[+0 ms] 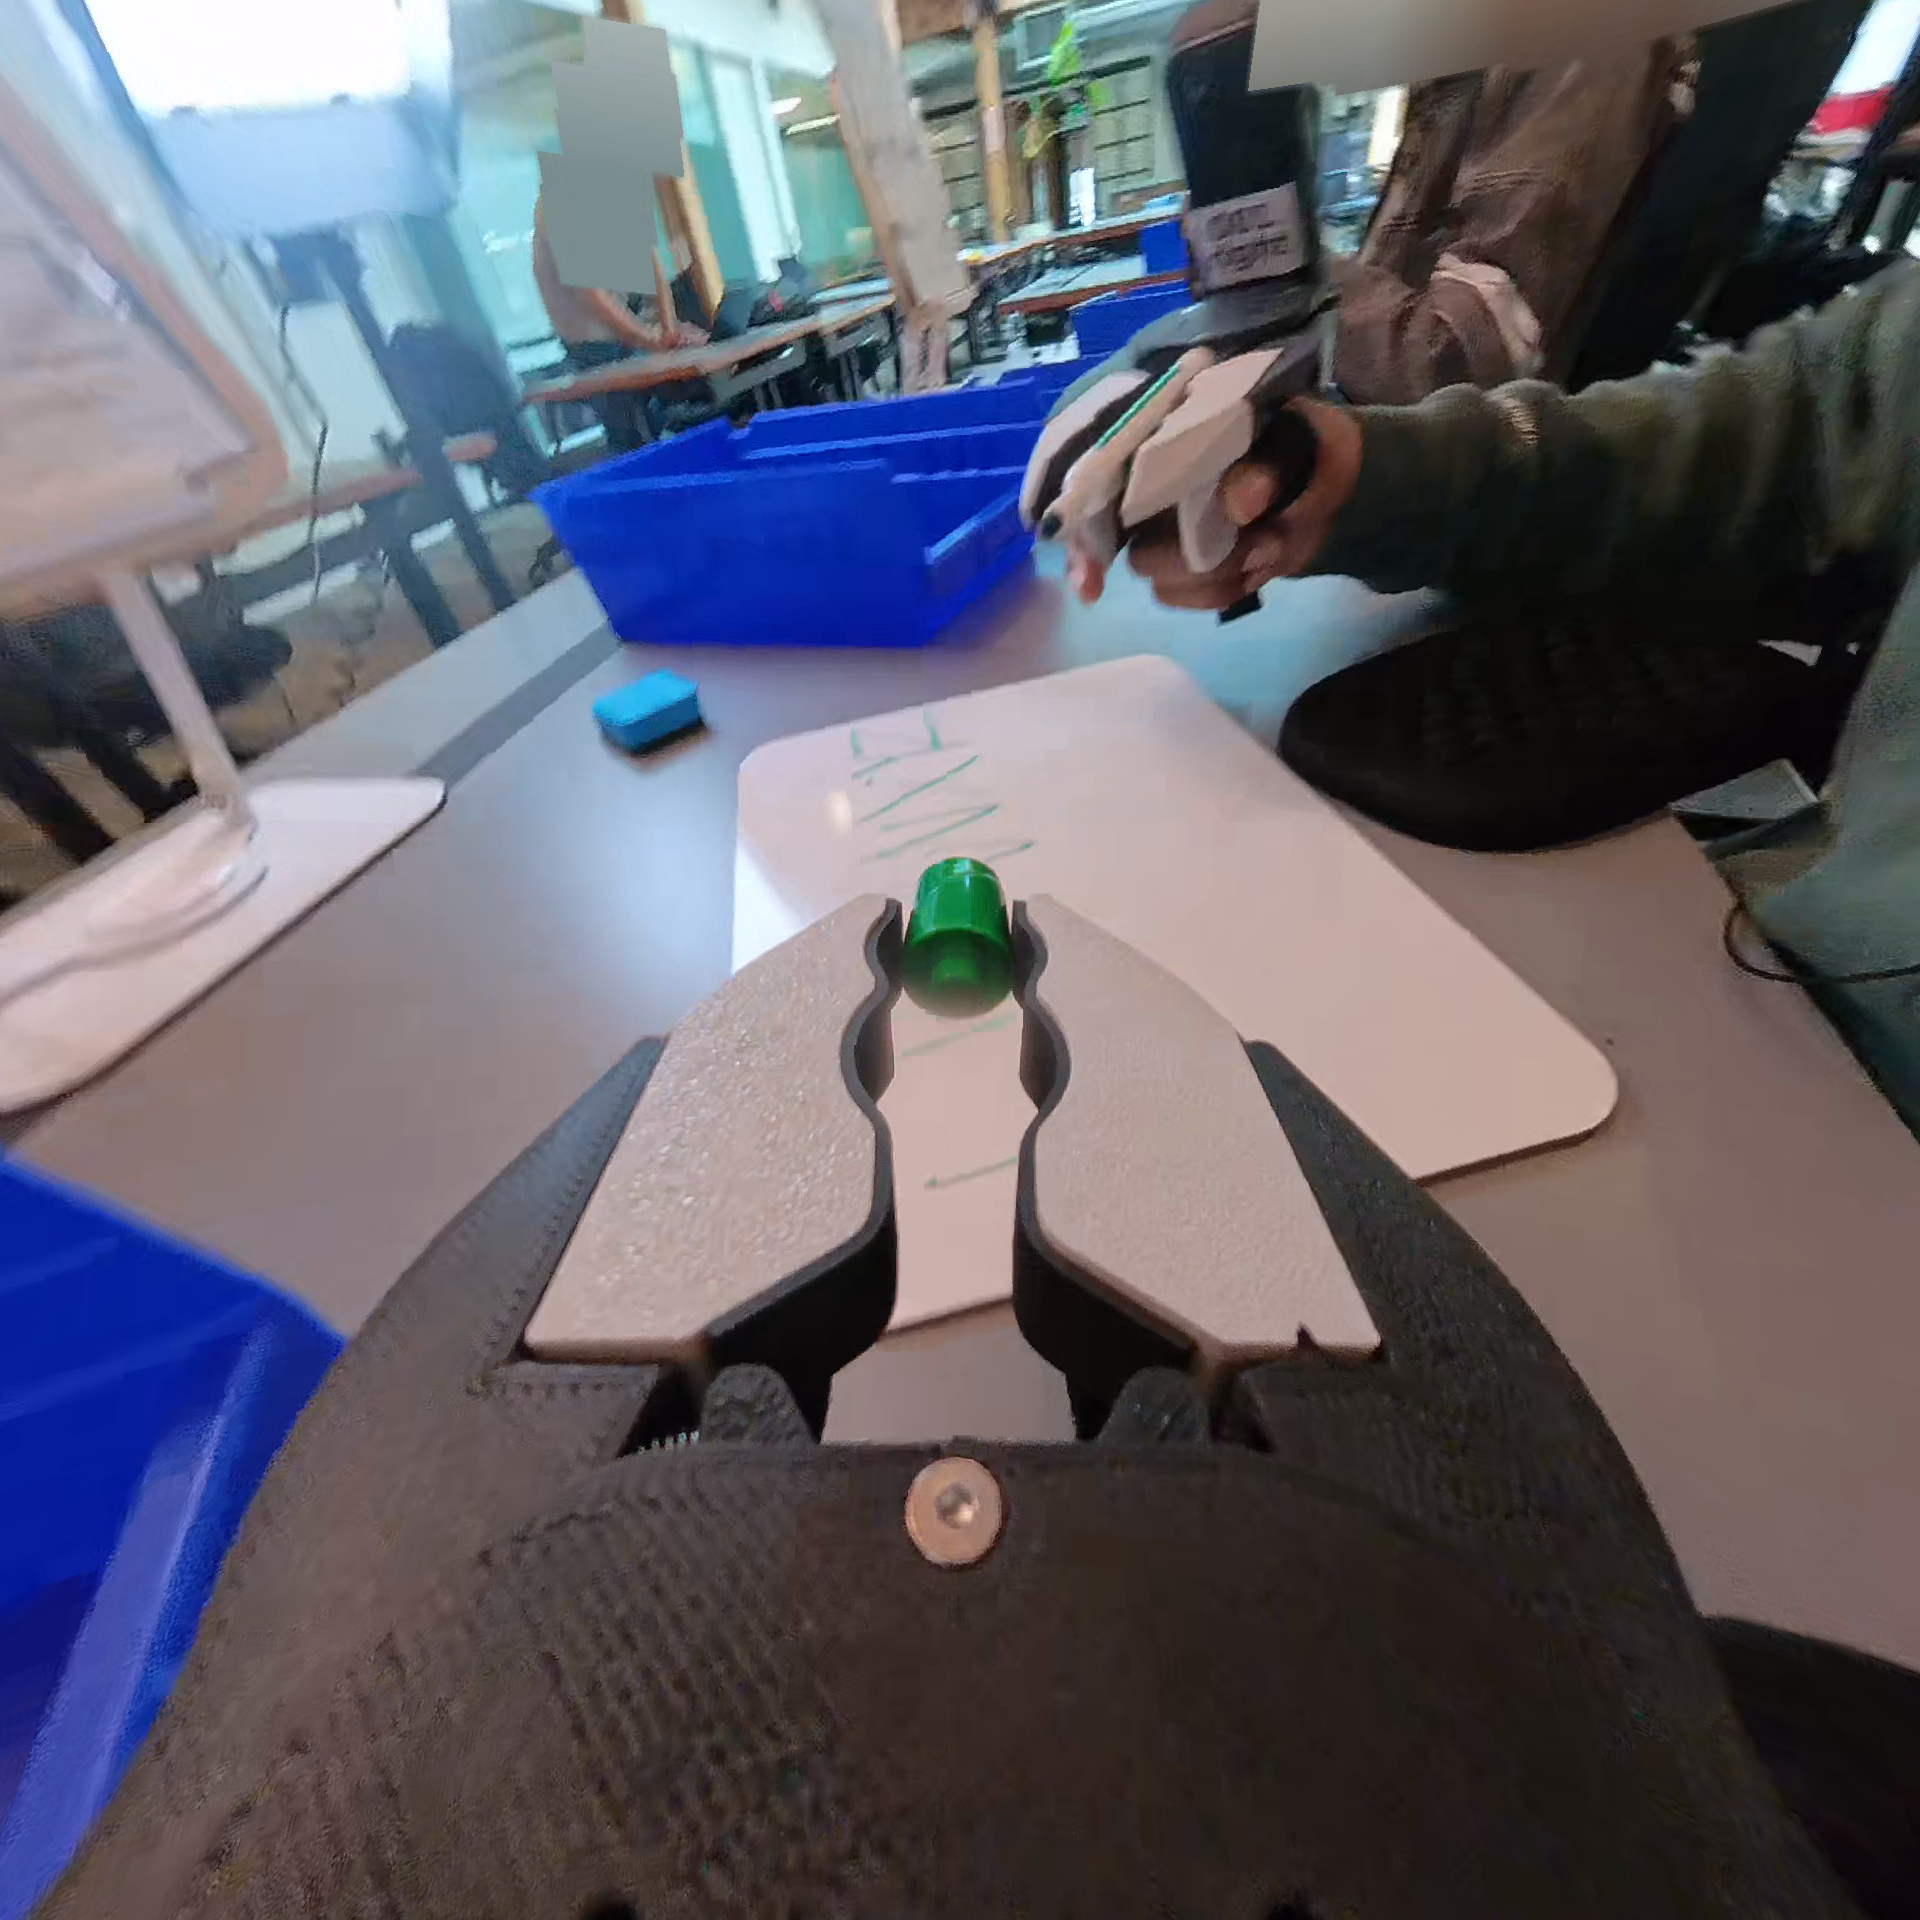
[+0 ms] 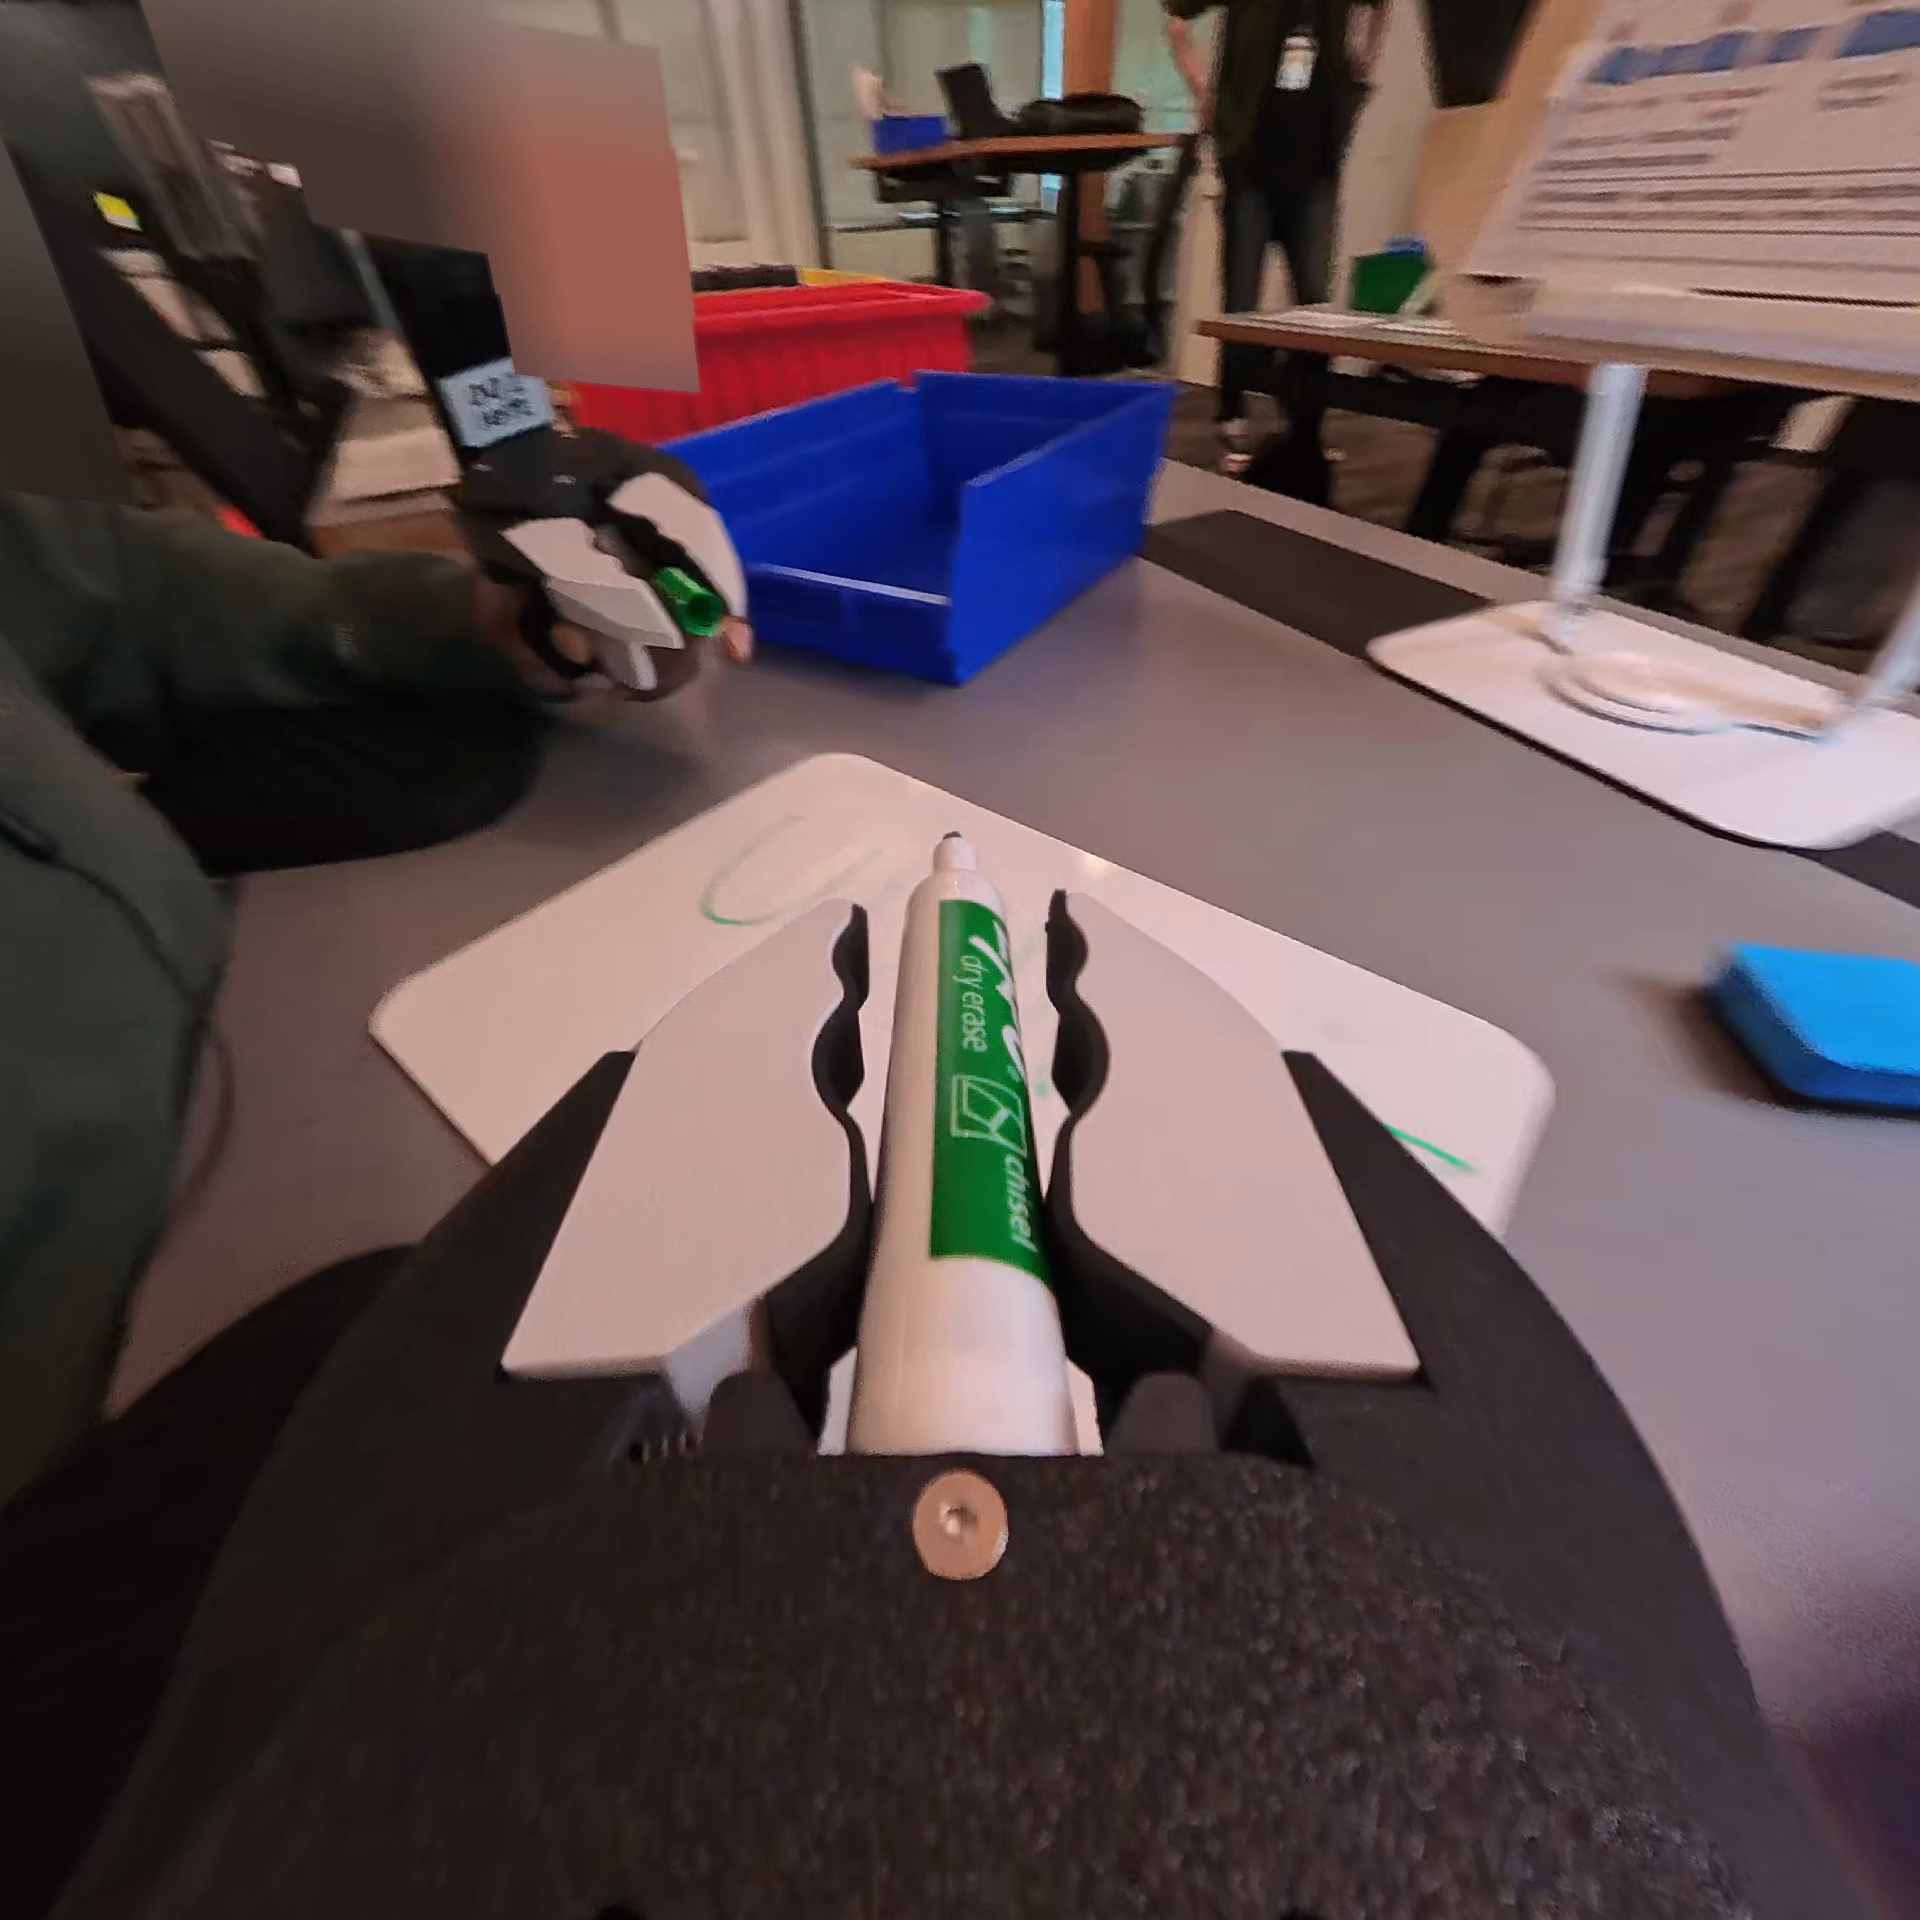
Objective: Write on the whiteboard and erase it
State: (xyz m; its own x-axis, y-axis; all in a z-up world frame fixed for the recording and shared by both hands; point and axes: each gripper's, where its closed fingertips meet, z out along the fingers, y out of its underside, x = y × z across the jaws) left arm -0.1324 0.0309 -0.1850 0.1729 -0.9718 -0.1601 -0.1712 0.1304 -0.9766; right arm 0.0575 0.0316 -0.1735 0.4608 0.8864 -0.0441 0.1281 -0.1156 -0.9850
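Note:
A white whiteboard (image 1: 1195,914) with green marks lies flat on the grey table; it also shows in the right wrist view (image 2: 582,966). My left gripper (image 1: 956,925) is shut on a green marker cap (image 1: 954,940), held above the board. My right gripper (image 2: 956,920) is shut on a white and green dry-erase marker (image 2: 971,1143), uncapped, tip forward, just above the board. The right gripper also shows far off in the left wrist view (image 1: 1101,499), the left one in the right wrist view (image 2: 675,613). A blue eraser (image 1: 649,709) lies on the table beside the board, also in the right wrist view (image 2: 1818,1029).
A blue bin (image 1: 790,530) stands behind the board, seen again in the right wrist view (image 2: 935,520). A white sign stand base (image 1: 187,914) sits on the left of the left wrist view. Another blue bin (image 1: 104,1455) is near left. People and tables fill the background. The grippers' ends are close to 20 centimeters from one another.

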